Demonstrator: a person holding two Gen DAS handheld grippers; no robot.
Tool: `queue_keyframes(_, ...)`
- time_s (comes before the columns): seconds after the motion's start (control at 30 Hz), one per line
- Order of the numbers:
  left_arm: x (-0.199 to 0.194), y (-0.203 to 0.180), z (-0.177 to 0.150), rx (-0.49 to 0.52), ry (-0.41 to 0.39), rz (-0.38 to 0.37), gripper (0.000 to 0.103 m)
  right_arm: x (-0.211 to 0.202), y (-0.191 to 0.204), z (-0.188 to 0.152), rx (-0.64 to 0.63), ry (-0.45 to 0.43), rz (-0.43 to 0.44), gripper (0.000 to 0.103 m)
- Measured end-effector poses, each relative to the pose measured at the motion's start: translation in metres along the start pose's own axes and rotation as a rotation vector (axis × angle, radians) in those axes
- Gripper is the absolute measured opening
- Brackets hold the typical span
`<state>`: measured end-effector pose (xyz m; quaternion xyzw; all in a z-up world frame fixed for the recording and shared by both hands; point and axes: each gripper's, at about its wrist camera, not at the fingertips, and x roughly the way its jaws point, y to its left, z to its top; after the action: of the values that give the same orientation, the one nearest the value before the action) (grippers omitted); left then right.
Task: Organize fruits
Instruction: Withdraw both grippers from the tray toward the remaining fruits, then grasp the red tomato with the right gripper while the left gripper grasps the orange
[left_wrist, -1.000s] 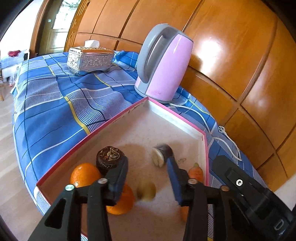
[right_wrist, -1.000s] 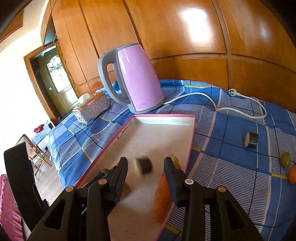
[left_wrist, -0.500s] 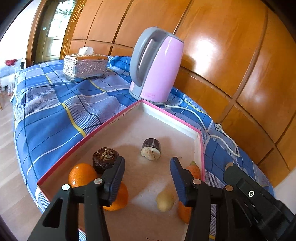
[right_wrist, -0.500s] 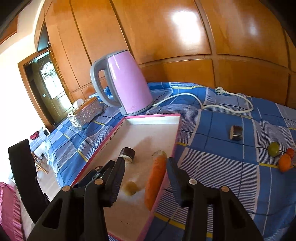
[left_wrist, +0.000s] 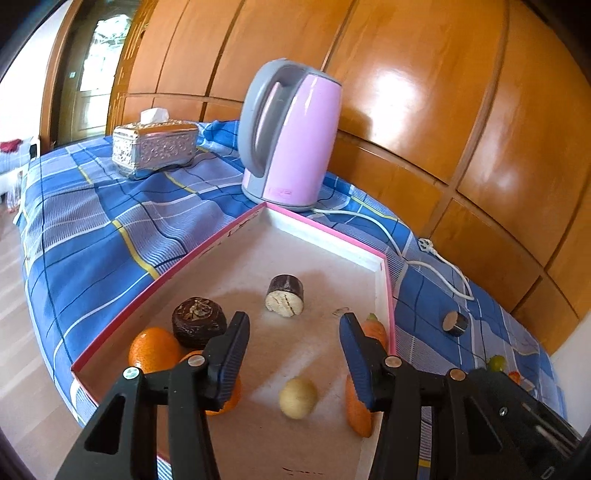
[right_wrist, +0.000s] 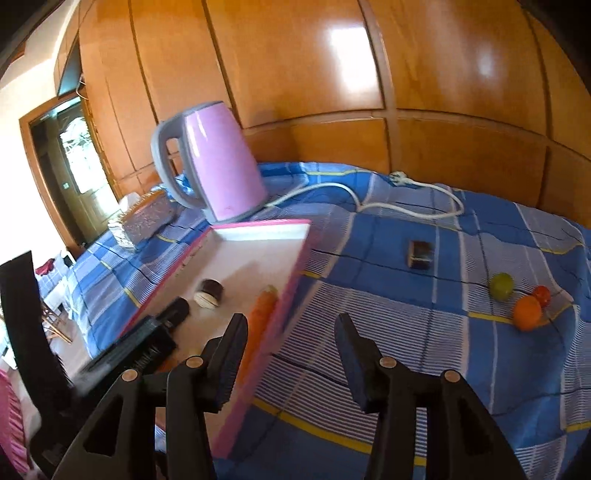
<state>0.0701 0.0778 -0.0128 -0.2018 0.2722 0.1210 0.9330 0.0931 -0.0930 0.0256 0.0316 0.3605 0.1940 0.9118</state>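
Since a second ago the right tool (right_wrist: 291, 354) has swung off the tray (right_wrist: 295, 258) toward the blue cloth, and the dark cut piece (left_wrist: 285, 295) it hovered over then now lies on the tray floor; that tool's jaws stand spread with nothing between them, above the tray's pink edge. The left tool (left_wrist: 293, 354) has barely shifted and is also spread and empty, over the near part of the tray. Just below its gap lies a pale round fruit (left_wrist: 298, 397). By its left finger sit two oranges (left_wrist: 153, 350), one partly hidden behind that finger, with a dark brown round fruit (left_wrist: 198, 321) touching them. By its right finger a carrot (left_wrist: 360, 410) lies along the tray's right wall. The dark cut piece rests farther in, cut face toward the camera, apart from the rest. Outside the tray, on the checked cloth of the counter (right_wrist: 406, 314), another dark cut piece (right_wrist: 420, 254) lies alone; farther right a green fruit (right_wrist: 501, 286), a small red one (right_wrist: 542, 294) and an orange (right_wrist: 527, 312) sit close together. Behind the tray's far corner stands a pink kettle (left_wrist: 291, 136), its white cord (right_wrist: 406, 201) trailing over the cloth, and a silver tissue box (left_wrist: 155, 149) sits to its left.
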Motion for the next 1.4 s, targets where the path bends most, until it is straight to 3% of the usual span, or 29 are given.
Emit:
queue_keyframes(0.3,-0.002,-0.015,-0.005,0.080,0.003,-0.036,0.051,-0.005,-0.052,-0.021,0.053,0.040,-0.116,0.050)
queue_keyframes(0.63,-0.008,-0.039,-0.012,0.183,-0.005,-0.113,0.051,-0.018,-0.137,-0.028,0.266,0.021,-0.253,0.050)
queue_keyframes(0.8,-0.009,-0.048,-0.017,0.225,0.005,-0.141,0.051,-0.019,-0.165,-0.029,0.372,0.000,-0.284,0.050)
queue_keyframes(1.1,-0.010,-0.066,-0.025,0.290,0.028,-0.196,0.052,-0.021,-0.193,-0.027,0.428,-0.043,-0.339,0.046)
queue_keyframes(1.4,-0.007,-0.086,-0.034,0.359,0.046,-0.244,0.052,-0.005,-0.212,-0.017,0.496,-0.048,-0.304,0.046)
